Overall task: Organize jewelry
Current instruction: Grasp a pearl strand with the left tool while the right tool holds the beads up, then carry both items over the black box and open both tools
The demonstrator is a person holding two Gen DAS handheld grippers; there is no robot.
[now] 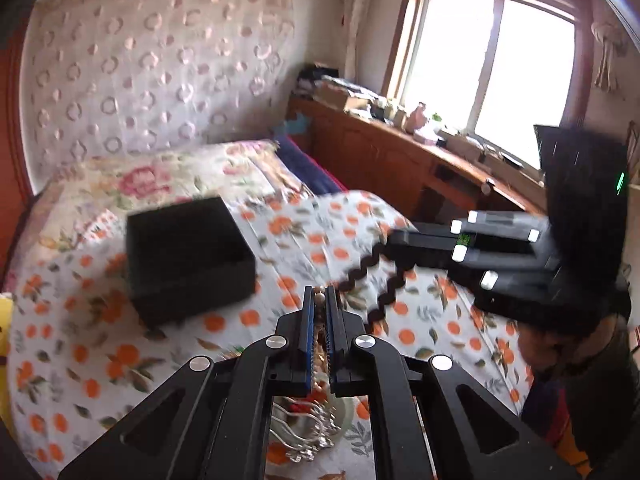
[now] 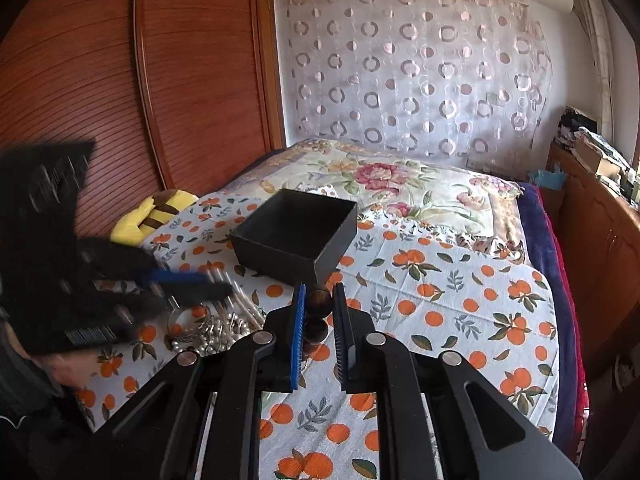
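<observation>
My left gripper (image 1: 319, 290) is shut on a thin strand of pale and gold beads (image 1: 319, 308), lifted over a pile of silvery jewelry (image 1: 308, 432) on the bed. My right gripper (image 2: 320, 288) is shut on a string of dark brown round beads (image 2: 318, 300). An open black box (image 2: 296, 236) sits on the orange-print bedspread (image 2: 440, 300), just beyond both grippers; in the left wrist view the black box (image 1: 188, 256) is to the upper left. The left gripper (image 2: 224, 282) appears blurred above the jewelry pile (image 2: 212, 328). The right gripper (image 1: 354, 300) shows at the right.
A yellow striped plush (image 2: 156, 216) lies at the bed's left edge by the wooden wardrobe (image 2: 120, 100). A floral quilt (image 2: 380, 176) covers the far part of the bed. A cluttered wooden cabinet (image 1: 400, 152) runs under the window on the right.
</observation>
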